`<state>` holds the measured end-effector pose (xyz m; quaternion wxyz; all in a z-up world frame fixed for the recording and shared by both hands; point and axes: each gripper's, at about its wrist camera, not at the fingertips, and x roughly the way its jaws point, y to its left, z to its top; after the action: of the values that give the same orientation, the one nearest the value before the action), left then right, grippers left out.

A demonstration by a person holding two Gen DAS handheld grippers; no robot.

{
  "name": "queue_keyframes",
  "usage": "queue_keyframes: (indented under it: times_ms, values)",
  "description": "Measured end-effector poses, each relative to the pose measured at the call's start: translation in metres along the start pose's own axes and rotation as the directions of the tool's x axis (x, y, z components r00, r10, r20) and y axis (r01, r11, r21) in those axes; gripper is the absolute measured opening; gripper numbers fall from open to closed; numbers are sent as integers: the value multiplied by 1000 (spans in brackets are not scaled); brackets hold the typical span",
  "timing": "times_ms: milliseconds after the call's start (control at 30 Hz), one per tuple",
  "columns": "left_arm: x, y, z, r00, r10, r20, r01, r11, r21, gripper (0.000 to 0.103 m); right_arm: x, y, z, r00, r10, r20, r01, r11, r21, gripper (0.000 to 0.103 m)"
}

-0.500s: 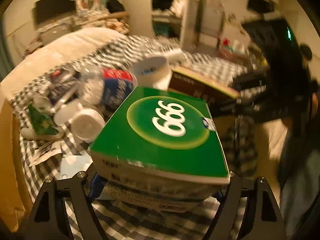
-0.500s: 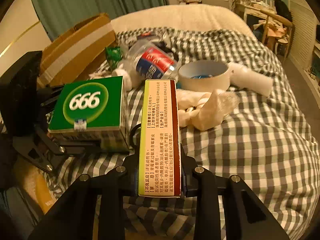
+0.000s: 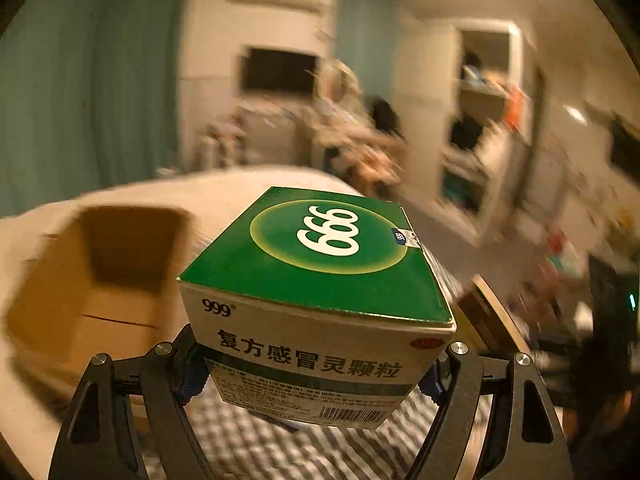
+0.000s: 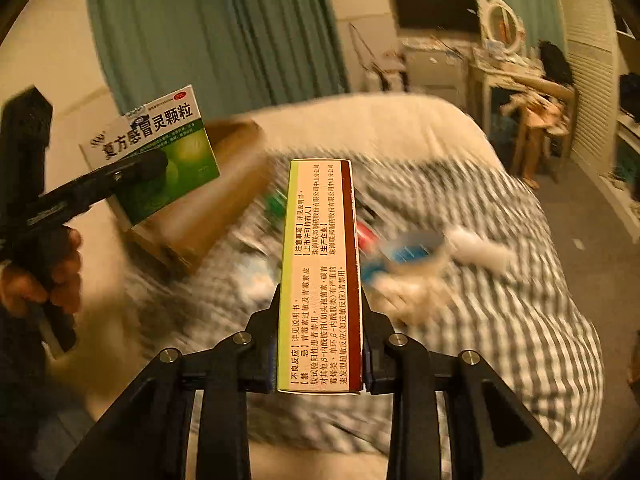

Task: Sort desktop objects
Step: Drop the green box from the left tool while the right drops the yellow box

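While your left claw [image 3: 316,364] pinches the green 999 medicine box [image 3: 320,280] above the open cardboard box [image 3: 100,280] and your right claw [image 4: 320,364] pinches a narrow medicine carton [image 4: 320,272], neither is sorted yet, and clutter remains on the bed [image 4: 520,320].

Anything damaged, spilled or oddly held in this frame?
Nothing looks damaged or spilled. The left gripper clamps the green 999 box, which looks intact; the right gripper clamps the narrow medicine box squarely. The items on the checked bedspread are too blurred to judge.
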<state>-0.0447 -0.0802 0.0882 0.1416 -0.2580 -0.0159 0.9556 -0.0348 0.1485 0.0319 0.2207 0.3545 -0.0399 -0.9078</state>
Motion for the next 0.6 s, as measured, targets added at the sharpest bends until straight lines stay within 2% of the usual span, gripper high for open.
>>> queue_keyframes:
  times_ms: [100,133,200,267,333,400,500,600]
  values:
    - [-26,43,29,994,91,60,-84,990,-109,82,-7,33,42,996,75,57,-72,996,-49,28]
    - [-32,63,36,986,147,73,-136,980,-145,83,-5,48,58,992,107,74,-102,993,-67,28]
    - [-32,95,41,974,216,68,-200,961,-189,83,4,73,84,983,161,89,-152,984,-97,28]
    - [-26,131,38,952,301,49,-283,930,-233,83,23,98,109,974,204,97,-192,974,-119,28]
    - [-16,150,30,934,358,18,-345,911,-226,83,51,123,129,967,240,87,-228,965,-128,28]
    - [-1,169,15,927,374,-26,-371,905,-210,83,86,147,145,960,273,62,-264,956,-127,28]
    - [16,205,1,936,347,-65,-352,900,-256,83,134,169,159,960,277,25,-273,955,-112,28]
    - [23,224,-9,941,334,-60,-337,898,-284,84,174,175,166,959,282,-1,-281,958,-50,28]
